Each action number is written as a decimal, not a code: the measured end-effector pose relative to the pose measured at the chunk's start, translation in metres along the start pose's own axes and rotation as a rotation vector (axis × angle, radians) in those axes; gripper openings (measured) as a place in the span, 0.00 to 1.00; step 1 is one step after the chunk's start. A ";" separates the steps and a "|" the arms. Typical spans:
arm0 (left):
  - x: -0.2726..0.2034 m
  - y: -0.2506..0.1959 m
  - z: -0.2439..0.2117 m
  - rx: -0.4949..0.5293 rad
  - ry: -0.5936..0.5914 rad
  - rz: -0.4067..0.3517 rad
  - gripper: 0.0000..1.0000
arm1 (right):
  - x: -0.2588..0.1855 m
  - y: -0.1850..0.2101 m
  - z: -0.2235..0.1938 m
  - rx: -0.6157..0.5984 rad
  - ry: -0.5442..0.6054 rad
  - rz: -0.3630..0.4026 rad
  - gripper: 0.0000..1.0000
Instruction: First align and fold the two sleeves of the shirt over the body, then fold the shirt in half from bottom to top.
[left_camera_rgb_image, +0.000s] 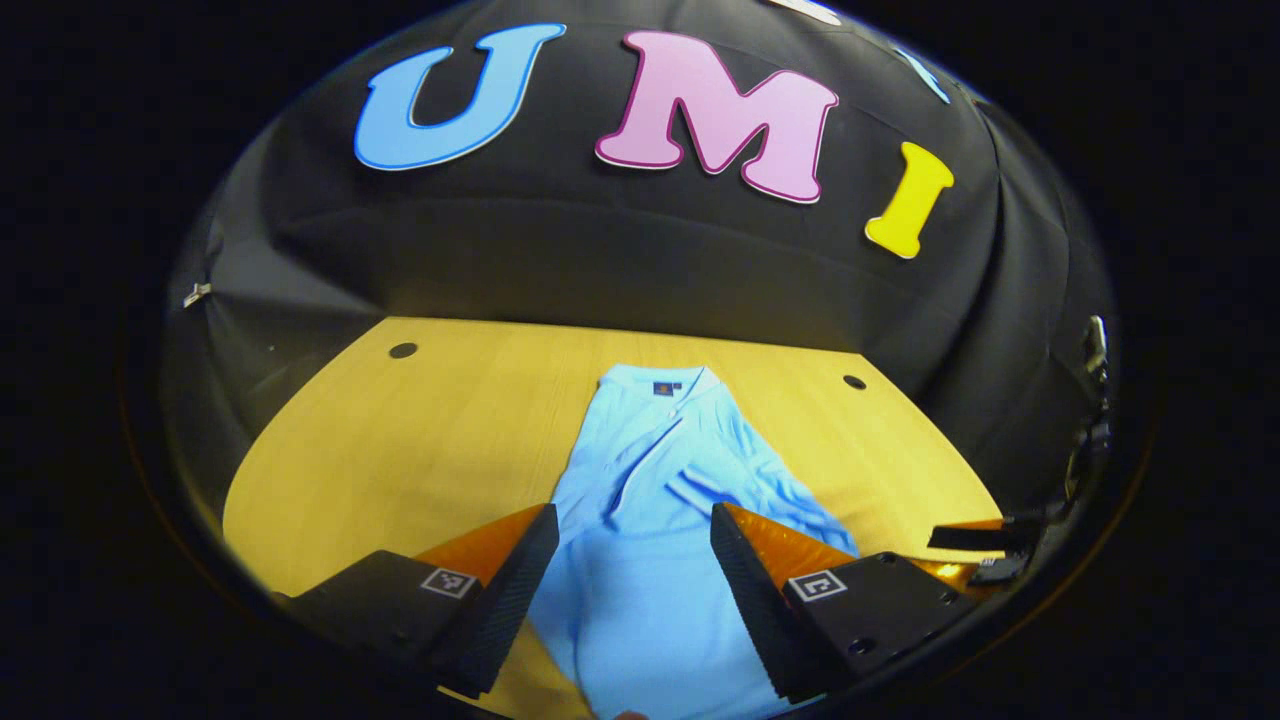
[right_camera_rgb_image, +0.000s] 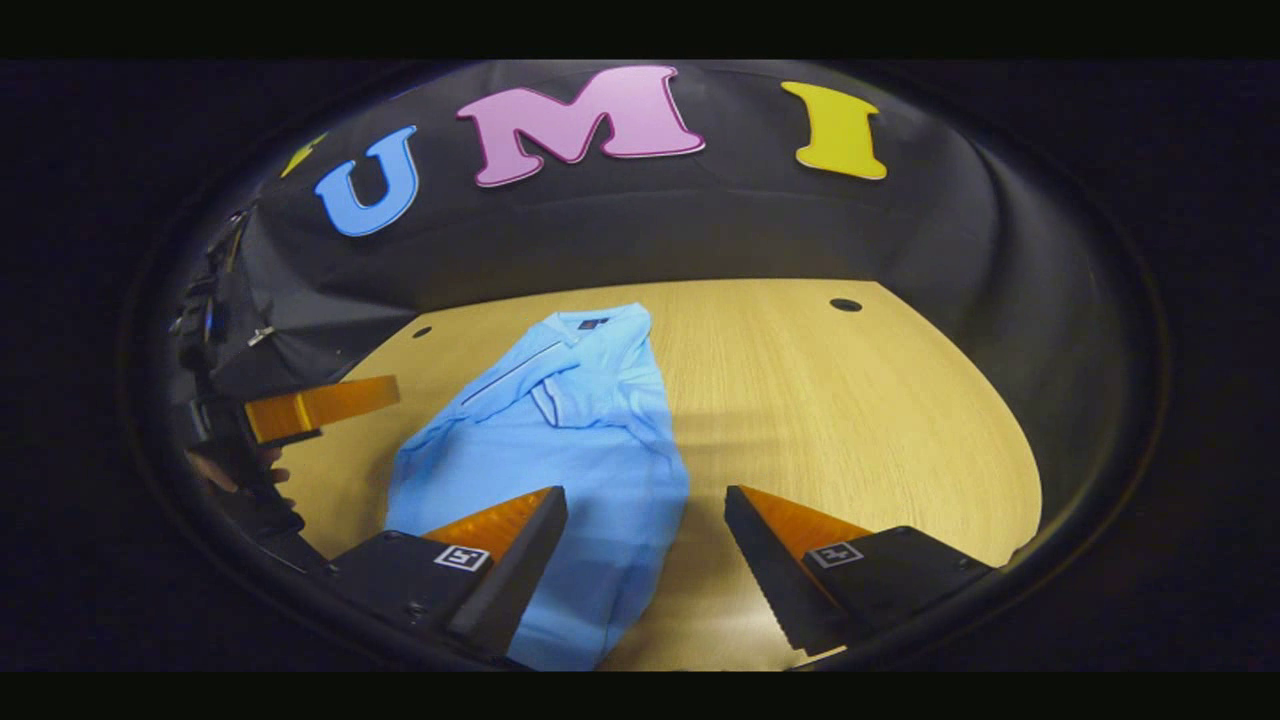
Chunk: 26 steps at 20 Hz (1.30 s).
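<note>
A light blue polo shirt (left_camera_rgb_image: 640, 470) lies flat on the wooden table (left_camera_rgb_image: 400, 450), collar at the far end and both sleeves folded in over the body. My left gripper (left_camera_rgb_image: 632, 518) is open above the shirt's lower half, holding nothing. In the right gripper view the same shirt (right_camera_rgb_image: 560, 440) stretches from the far collar toward me. My right gripper (right_camera_rgb_image: 647, 495) is open over its lower right edge, one finger over the cloth and the other over bare wood. The right gripper (left_camera_rgb_image: 965, 540) also appears low at the right of the left gripper view.
The left gripper (right_camera_rgb_image: 310, 405), held by a hand (right_camera_rgb_image: 235, 465), shows at the left edge of the right gripper view. The table (right_camera_rgb_image: 850, 420) has small dark holes (right_camera_rgb_image: 845, 304) near its far corners. Black cloth walls close the booth behind.
</note>
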<state>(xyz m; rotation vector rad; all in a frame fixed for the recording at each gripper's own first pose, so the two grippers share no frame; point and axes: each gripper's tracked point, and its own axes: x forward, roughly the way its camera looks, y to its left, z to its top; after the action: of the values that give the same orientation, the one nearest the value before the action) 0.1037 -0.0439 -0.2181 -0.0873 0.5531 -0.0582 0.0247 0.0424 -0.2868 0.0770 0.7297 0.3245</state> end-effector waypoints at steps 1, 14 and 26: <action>-0.018 0.003 -0.013 0.008 0.017 0.004 0.98 | -0.005 0.003 -0.006 -0.005 0.010 0.002 0.99; -0.089 -0.009 -0.180 0.053 0.340 -0.053 0.98 | -0.047 0.034 -0.128 0.095 0.285 -0.026 0.99; -0.084 -0.017 -0.211 0.121 0.416 -0.014 0.78 | -0.040 0.019 -0.149 0.004 0.300 -0.118 0.55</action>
<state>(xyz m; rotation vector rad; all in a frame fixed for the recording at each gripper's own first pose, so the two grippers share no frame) -0.0789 -0.0686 -0.3511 0.0409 0.9625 -0.1246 -0.1074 0.0414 -0.3682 -0.0120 1.0274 0.2238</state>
